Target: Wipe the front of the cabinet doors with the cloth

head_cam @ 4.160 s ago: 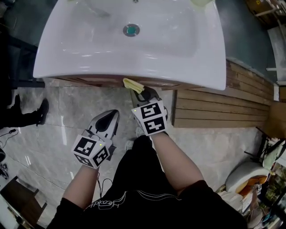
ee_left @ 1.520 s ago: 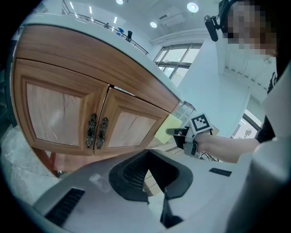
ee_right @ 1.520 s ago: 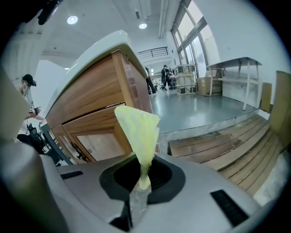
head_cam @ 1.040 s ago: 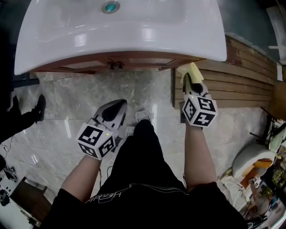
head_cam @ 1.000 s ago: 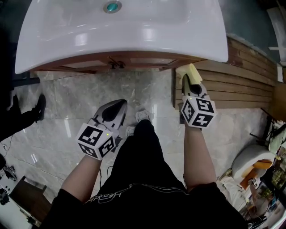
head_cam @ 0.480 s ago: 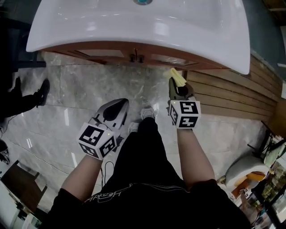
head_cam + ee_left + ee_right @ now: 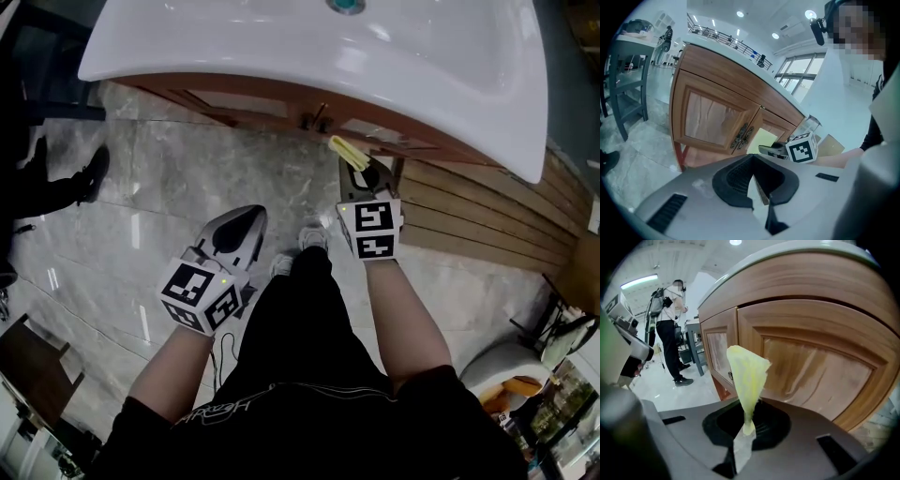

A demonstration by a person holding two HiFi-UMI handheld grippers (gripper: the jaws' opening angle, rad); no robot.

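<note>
1. The right gripper's [image 7: 744, 430] fingers are clamped on the lower end of a pale yellow cloth [image 7: 747, 373]. It rises from them as a crumpled, pointed fold, wider at the top.
2. The left gripper's [image 7: 757, 199] fingers are pressed together with nothing between them.
3. Just beyond the right fingers, the cloth [image 7: 347, 152] stands before the brown wooden cabinet doors [image 7: 820, 366], near the seam between them.
4. A second ago the right gripper [image 7: 361, 175] held the cloth off the cabinet's right end, by the wooden slatted platform [image 7: 469, 220]. It has since come left, and the cloth is nearer the dark metal door handles [image 7: 314, 117].
5. The left gripper [image 7: 234, 230] stays low over the grey marble floor [image 7: 178, 187], well apart from the doors.
6. From the left gripper view the cloth [image 7: 761, 140] shows as a flat, pale patch beside the handles [image 7: 743, 137].
7. Whether the cloth touches the wood cannot be told in any view.
8. In the head view the white ceramic basin [image 7: 309, 47] overhangs the doors and hides most of their fronts.
</note>
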